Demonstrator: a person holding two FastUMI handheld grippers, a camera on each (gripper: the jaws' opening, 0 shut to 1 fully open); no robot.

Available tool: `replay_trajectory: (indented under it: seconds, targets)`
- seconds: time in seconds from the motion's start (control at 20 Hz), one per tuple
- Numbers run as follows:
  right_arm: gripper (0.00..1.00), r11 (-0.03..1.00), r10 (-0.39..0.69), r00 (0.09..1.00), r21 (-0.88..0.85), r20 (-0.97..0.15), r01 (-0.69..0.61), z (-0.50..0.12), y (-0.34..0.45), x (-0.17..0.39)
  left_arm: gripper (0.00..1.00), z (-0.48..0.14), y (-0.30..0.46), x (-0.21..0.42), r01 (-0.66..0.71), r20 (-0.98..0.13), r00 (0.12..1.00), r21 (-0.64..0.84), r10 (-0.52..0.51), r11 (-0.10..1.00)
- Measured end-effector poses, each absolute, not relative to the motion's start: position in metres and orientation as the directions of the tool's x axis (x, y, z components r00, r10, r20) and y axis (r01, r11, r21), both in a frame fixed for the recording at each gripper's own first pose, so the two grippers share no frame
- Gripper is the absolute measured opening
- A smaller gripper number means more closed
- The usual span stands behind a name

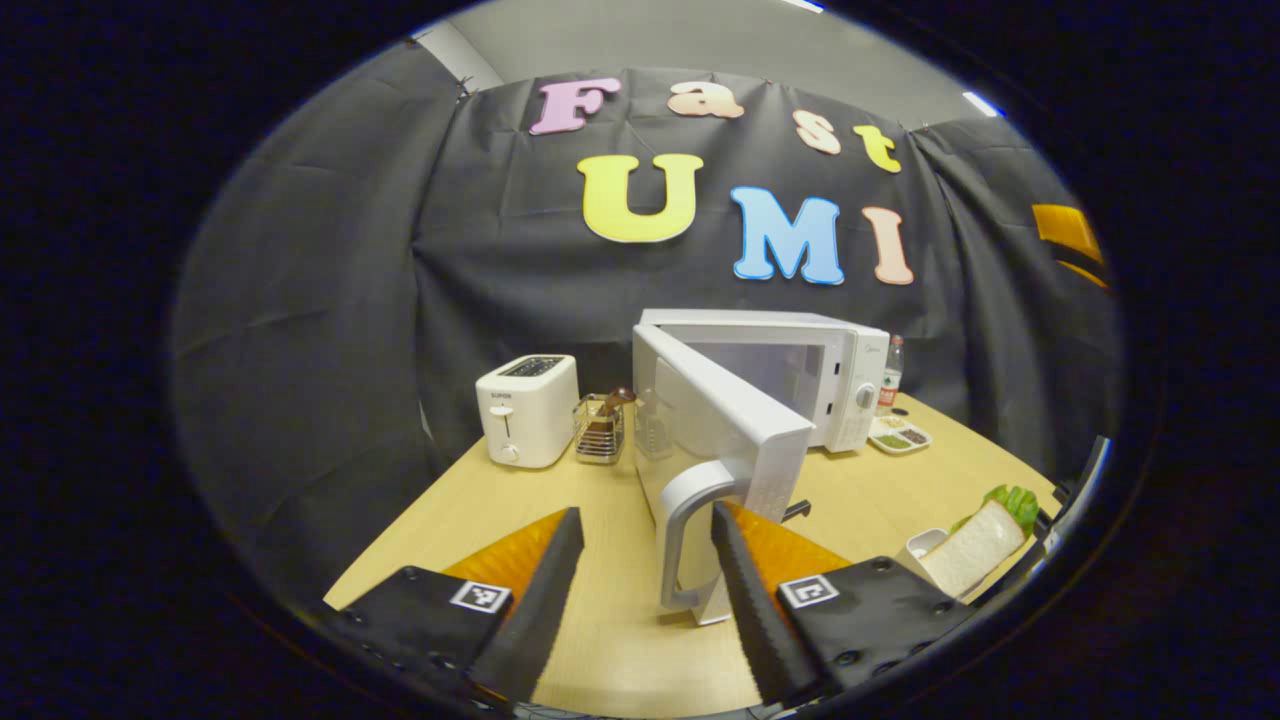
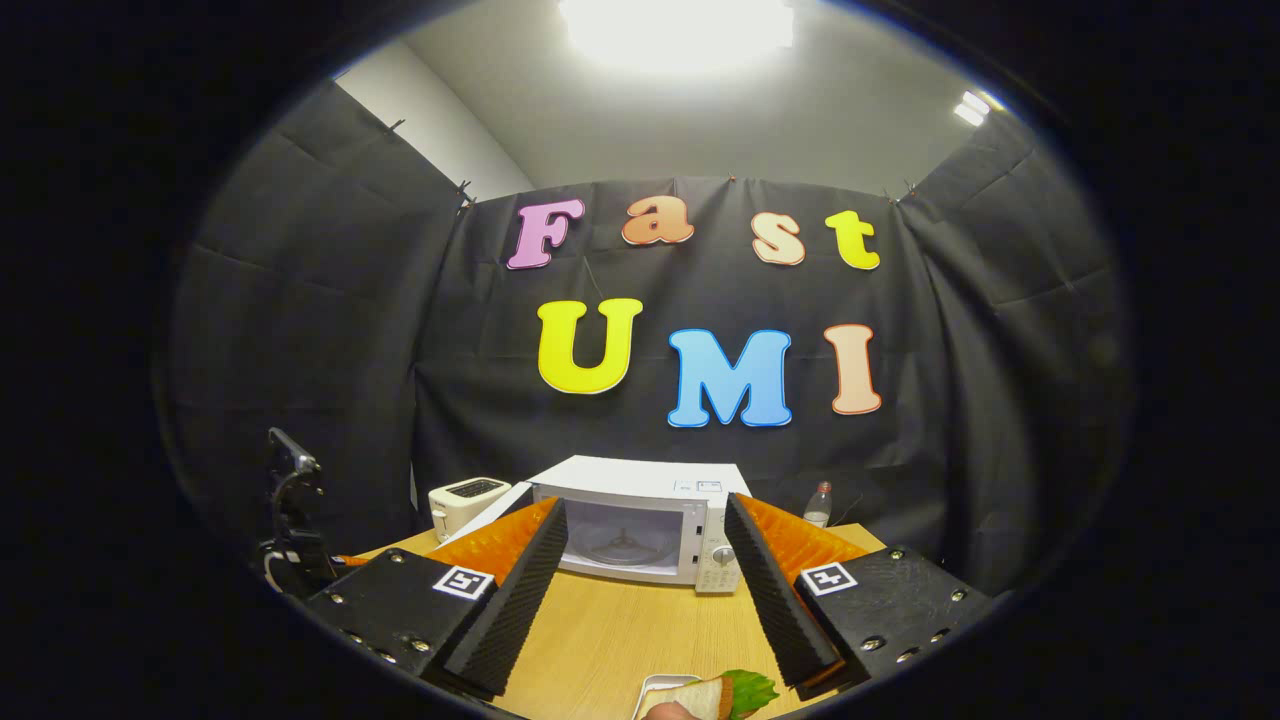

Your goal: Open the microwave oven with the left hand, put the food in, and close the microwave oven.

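In the left gripper view the left tool [image 1: 640,525] has its fingers spread apart. The door handle [image 1: 685,535] stands between them, close to the right finger; whether that finger touches it cannot be told, and the left finger is well clear of it. The handle belongs to the microwave door [image 1: 725,420], which is swung open toward the camera, with the microwave [image 1: 800,375] behind it on the counter [image 1: 470,500] and its cavity exposed. Left of the door sit a small wire basket [image 1: 600,430] and, beyond that, a toaster [image 1: 527,408]. Just right of the microwave lies a divided dish [image 1: 898,435], and a bottle [image 1: 890,375] stands behind it against the wall. At the counter's near right edge is the food: a sandwich [image 1: 975,545] of bread with a green leaf, resting beside a small white cup [image 1: 922,545].

In the right gripper view the right tool [image 2: 645,560] is also spread wide and holds nothing. It hangs above the counter [image 2: 620,630], facing the microwave [image 2: 640,520], whose open cavity shows a turntable. The sandwich [image 2: 715,695] lies low at the near edge, on a white dish, below and between the fingers. The toaster [image 2: 468,503] stands left of the microwave, the bottle [image 2: 818,505] right. A dark stand [image 2: 290,520] rises at the far left.
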State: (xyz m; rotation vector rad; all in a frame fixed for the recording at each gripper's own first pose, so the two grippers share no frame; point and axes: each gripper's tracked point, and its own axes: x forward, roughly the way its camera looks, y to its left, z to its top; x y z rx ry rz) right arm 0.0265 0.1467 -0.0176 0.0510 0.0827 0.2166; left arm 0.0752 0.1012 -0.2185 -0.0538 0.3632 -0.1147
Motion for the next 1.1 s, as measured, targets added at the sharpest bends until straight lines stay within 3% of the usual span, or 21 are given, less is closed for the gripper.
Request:
replay_trajectory:
  seconds: [0.05,0.1,0.4,0.5,0.85,1.1]
  targets:
    - [0.95,0.971,0.232,0.969,0.073,-0.09,-0.226,-0.022,0.145,0.027,0.96,-0.206,0.104,0.072,0.087,-0.331,0.938,-0.065,-0.104,0.994]
    - [0.95,0.969,0.241,0.964,0.083,-0.11,-0.233,-0.027,0.14,0.028,1.0,-0.193,0.106,0.067,0.072,-0.308,0.947,-0.056,-0.086,0.996]
    - [0.96,0.952,0.297,0.912,0.161,-0.283,-0.26,-0.077,0.109,0.035,0.94,-0.112,0.093,0.048,0.029,-0.183,0.982,-0.091,-0.045,0.995]
    - [0.96,0.944,0.311,0.884,0.221,-0.35,-0.245,-0.099,0.1,0.035,0.96,-0.085,0.087,0.046,0.022,-0.143,0.989,-0.11,-0.038,0.994]
    - [0.98,0.93,0.348,0.748,0.311,-0.565,-0.198,-0.185,0.077,0.027,0.96,-0.014,0.069,0.035,0.019,-0.016,1.0,-0.083,-0.02,0.996]
    - [0.98,0.897,0.423,0.612,0.405,-0.668,-0.179,-0.23,0.081,0.004,0.96,0.002,0.06,0.029,0.008,0.008,1.0,-0.078,-0.008,0.997]
